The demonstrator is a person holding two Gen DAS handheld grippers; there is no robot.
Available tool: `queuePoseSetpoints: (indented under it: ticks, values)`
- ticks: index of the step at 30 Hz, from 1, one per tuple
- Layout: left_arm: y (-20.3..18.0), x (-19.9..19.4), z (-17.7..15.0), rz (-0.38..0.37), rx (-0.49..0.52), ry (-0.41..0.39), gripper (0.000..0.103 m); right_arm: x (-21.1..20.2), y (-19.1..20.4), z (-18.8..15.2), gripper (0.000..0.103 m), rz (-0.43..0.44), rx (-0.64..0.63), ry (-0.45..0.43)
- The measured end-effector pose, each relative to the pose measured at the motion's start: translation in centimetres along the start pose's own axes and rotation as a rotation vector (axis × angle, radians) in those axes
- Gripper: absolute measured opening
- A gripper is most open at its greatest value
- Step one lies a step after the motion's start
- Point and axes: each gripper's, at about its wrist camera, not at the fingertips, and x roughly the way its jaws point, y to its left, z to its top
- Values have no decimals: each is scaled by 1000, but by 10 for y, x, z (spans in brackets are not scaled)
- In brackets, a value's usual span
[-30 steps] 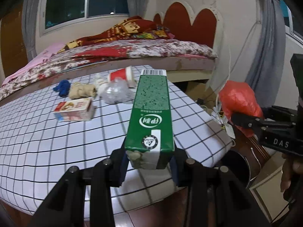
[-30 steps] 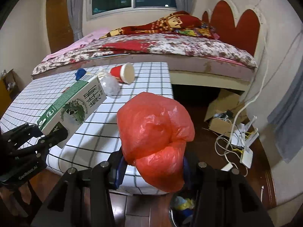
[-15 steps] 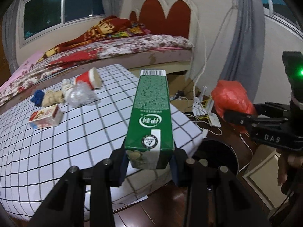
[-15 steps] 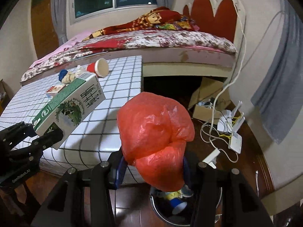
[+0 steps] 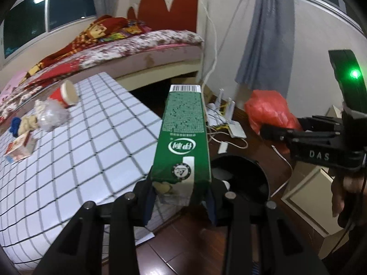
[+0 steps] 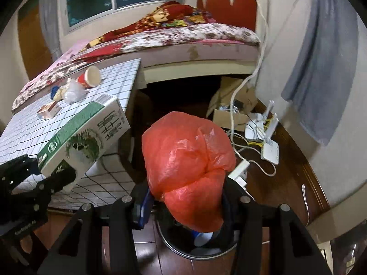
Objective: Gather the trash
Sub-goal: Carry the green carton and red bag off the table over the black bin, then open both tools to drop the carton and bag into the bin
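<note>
My left gripper [image 5: 181,197] is shut on a green and white milk carton [image 5: 183,135], held past the table's right edge near the black trash bin [image 5: 243,178]. The carton also shows in the right wrist view [image 6: 84,137]. My right gripper [image 6: 185,204] is shut on a crumpled red plastic bag [image 6: 188,160], right above the bin [image 6: 201,249]. The bag also shows in the left wrist view [image 5: 268,112]. On the checked table [image 5: 80,149] lie a red paper cup [image 5: 65,92], a clear plastic wad [image 5: 51,116] and a small box [image 5: 19,146].
A bed [image 6: 183,36] stands behind the table. On the wood floor to the right lie white routers [image 6: 268,144], cables and a cardboard box [image 6: 231,105]. A grey curtain [image 6: 321,68] hangs on the right wall.
Both grippers have swung right, off the table and toward the bin. The red bag now hangs over the bin opening. Both still hold their loads.
</note>
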Motion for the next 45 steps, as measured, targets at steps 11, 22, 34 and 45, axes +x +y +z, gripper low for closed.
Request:
queuePoseSetpoints:
  ticks: [11, 22, 34, 45]
  values:
    - [-41, 39, -17, -88, 46, 104, 38, 17, -39, -34, 51, -19, 48, 70]
    - [-64, 89, -35, -167, 49, 267, 39, 64, -62, -74, 51, -10, 58, 187]
    - [-59, 113, -49, -76, -2, 295, 100, 110, -80, -96, 102, -177, 39, 338]
    - [-47, 83, -46, -35, 7, 220, 101, 89, -88, -80, 102, -218, 129, 292]
